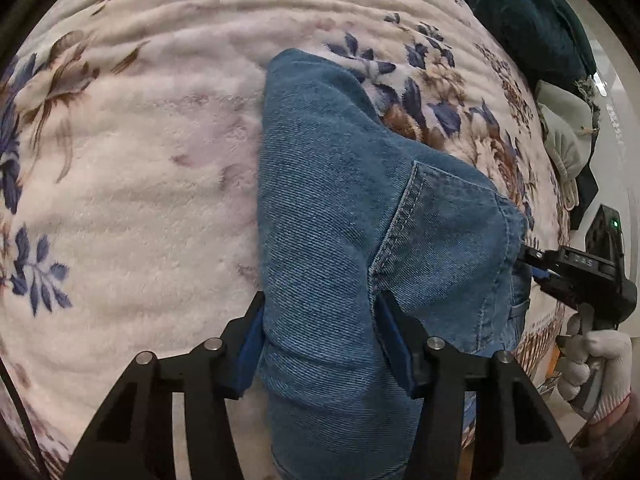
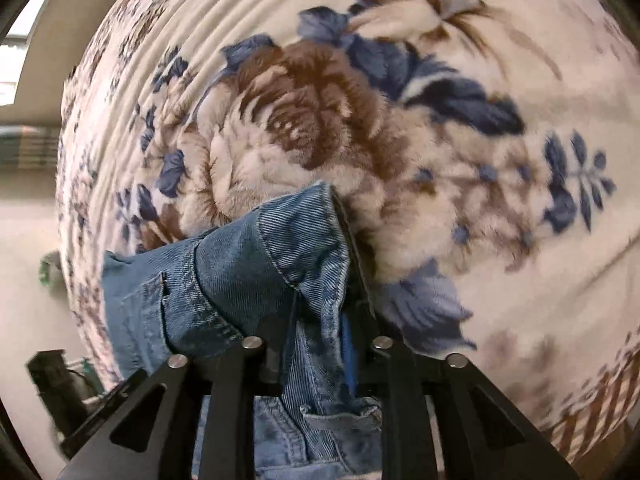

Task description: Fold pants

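Left wrist view shows your left gripper (image 1: 320, 340) clamped on a bunched fold of the pants (image 1: 340, 208), whose long axis runs straight ahead over the blanket (image 1: 140, 200), while your right gripper (image 1: 536, 266) pinches their right-hand edge, equally near.

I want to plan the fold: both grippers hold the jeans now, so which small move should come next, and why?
Probably lower both together and lay the jeans flat on the floral blanket: the left gripper and right gripper pinch denim that hangs bunched above it.
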A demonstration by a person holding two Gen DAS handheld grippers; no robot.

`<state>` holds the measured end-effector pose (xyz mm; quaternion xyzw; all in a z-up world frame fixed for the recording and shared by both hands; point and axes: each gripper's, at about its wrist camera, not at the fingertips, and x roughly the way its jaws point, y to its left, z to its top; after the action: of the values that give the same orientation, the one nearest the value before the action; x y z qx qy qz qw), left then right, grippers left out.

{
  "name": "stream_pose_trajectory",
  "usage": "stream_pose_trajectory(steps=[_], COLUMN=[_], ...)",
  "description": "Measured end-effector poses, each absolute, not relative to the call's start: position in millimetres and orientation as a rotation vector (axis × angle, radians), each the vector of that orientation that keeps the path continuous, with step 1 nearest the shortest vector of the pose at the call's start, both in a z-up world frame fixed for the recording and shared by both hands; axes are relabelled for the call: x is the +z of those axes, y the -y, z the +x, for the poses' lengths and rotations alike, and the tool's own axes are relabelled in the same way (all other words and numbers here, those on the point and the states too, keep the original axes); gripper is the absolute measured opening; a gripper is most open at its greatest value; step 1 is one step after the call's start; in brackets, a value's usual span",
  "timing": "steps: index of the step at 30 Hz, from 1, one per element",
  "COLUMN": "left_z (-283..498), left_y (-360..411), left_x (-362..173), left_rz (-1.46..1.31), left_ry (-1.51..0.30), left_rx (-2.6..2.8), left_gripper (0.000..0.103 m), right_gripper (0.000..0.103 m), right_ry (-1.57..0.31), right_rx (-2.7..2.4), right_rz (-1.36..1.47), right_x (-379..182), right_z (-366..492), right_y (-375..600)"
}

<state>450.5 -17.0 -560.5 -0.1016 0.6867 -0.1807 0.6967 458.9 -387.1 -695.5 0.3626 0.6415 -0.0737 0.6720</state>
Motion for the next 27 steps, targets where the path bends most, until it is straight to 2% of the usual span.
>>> stream_pose_trajectory(steps=[1, 3, 7, 8, 9, 10, 11, 12, 13, 19, 24, 27], left_z=[451, 450, 450, 450, 450, 450, 450, 451, 452, 476, 491, 494], left_y=[17, 17, 17, 17, 17, 15, 12, 6, 2, -7, 4, 7], left_x=[-561, -560, -555, -550, -544, -541, -535, -531, -530, -555, -592, -599], left_rz=[-0.223, -0.22, -0.222, -0.226, -0.218, -0.21, -0.215, -0.243, -0.27, -0.43, -0.491, -0.474], left_ry=[-1.532, -1.532, -1.541, -1.539, -1.529, -1.52, -1.505, -1.489, -1.481, -1.555, -1.651, -1.663], left_rx=[-0.405, -0.404, -0.383, -0.373, -0.352, -0.336, -0.323, -0.317, -0.324, -0.324, -0.362, -0.388], left_gripper=[0.052, 0.052, 0.054, 0.054, 0.061, 0.075, 0.084, 0.096, 0.101, 0.101, 0.101, 0.101], right_gripper=[0.032, 0.048, 0.052, 0.067, 0.091, 0.096, 0.096, 0.096, 0.096, 0.097, 0.098, 0.099], right_ry=[-1.449, -1.455, -1.465, -1.457, -1.44, -1.406, -1.354, -1.318, -1.305, -1.305, -1.192, -1.087], right_rx=[-0.16, -0.166, -0.174, -0.17, -0.162, -0.157, -0.16, -0.16, -0.163, -0.128, -0.012, -0.048], right_rz=[0.836, 0.846, 0.864, 0.891, 0.915, 0.941, 0.962, 0.982, 1.007, 1.357, 1.626, 1.685], right_x=[-693, -685, -676, -670, -669, -665, -659, -656, -655, -704, -758, -769], right_z=[453, 437, 424, 415, 413, 406, 395, 384, 374, 316, 313, 318], right_y=[388, 400, 403, 403, 397, 397, 395, 393, 390, 345, 301, 296])
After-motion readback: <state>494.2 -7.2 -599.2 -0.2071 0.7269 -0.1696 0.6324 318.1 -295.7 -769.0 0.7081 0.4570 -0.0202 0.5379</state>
